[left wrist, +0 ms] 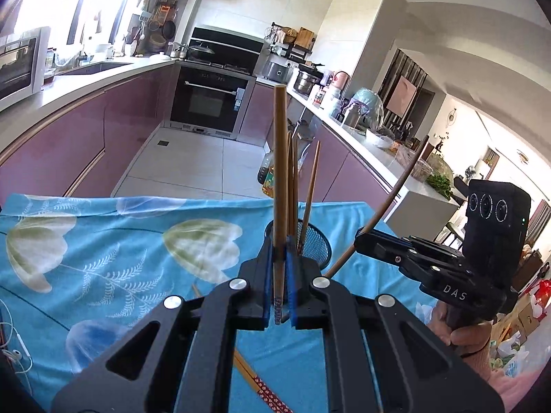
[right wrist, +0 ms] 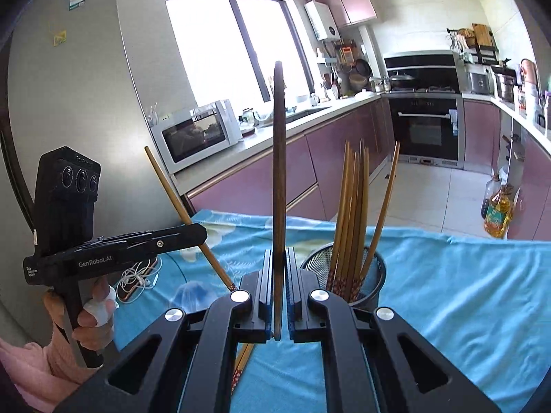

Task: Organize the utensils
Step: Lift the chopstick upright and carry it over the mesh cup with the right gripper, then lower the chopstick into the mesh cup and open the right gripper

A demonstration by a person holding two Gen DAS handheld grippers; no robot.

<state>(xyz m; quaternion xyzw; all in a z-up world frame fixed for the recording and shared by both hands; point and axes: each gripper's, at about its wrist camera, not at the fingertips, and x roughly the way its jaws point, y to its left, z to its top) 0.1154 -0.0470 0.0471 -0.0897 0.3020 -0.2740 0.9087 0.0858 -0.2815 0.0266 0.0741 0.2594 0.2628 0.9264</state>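
My left gripper (left wrist: 279, 254) is shut on a light wooden chopstick (left wrist: 280, 172) that stands upright in front of the black mesh holder (left wrist: 316, 244). My right gripper (right wrist: 279, 265) is shut on a dark brown chopstick (right wrist: 279, 172), held upright just left of the holder (right wrist: 372, 275). The holder stands on the blue floral cloth (right wrist: 465, 292) with several chopsticks (right wrist: 351, 213) in it. More chopsticks (left wrist: 261, 382) lie on the cloth under the grippers. The left gripper also shows in the right wrist view (right wrist: 193, 234), the right gripper in the left wrist view (left wrist: 365, 241).
White earphones (right wrist: 137, 278) lie on the cloth at the left. A grey fridge (right wrist: 69, 103) stands beside the table. Purple cabinets (left wrist: 69, 144) line both sides of the kitchen. Oil bottles (right wrist: 496, 213) stand on the floor beyond the table's far edge.
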